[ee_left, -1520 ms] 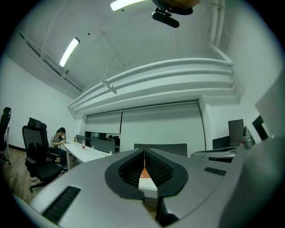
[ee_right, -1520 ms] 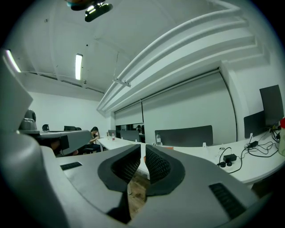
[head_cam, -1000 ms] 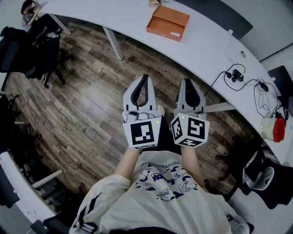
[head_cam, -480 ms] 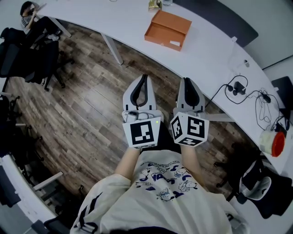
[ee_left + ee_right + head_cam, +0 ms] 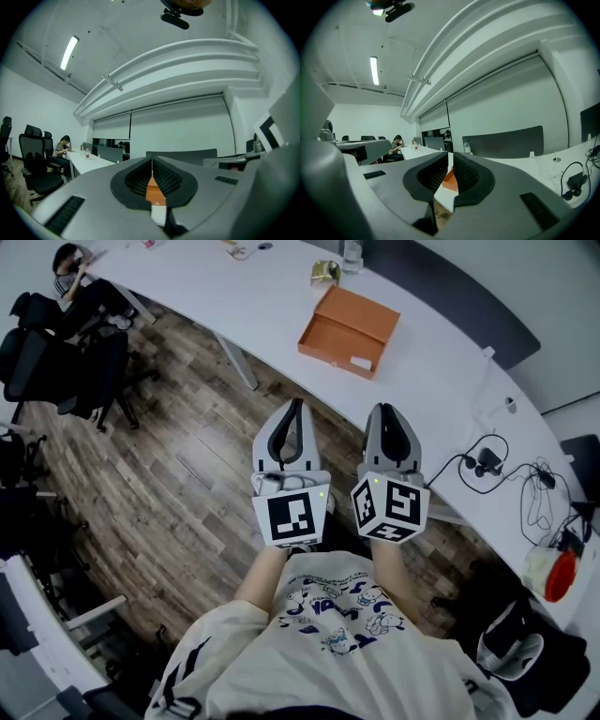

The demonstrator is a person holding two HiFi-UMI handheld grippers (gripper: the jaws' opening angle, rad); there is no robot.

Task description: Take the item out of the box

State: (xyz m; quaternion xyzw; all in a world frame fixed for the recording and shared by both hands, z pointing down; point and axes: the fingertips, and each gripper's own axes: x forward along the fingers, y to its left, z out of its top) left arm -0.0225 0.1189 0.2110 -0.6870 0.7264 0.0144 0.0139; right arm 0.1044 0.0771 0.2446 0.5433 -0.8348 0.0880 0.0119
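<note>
Orange box (image 5: 349, 319) sits on the bench (image 5: 450, 381) at 12 o'clock, well ahead of both grippers, abt equal reach for either imo. Left gripper (image 5: 298, 405) and right gripper (image 5: 390, 411): fingers pinched together, holding nothing. Box looks nearly square, longer side prob runs 10-to-4. Can't see the item inside.

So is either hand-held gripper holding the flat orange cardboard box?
No, the orange box lies on the white desk, beyond the left hand-held gripper and right hand-held gripper.
</note>
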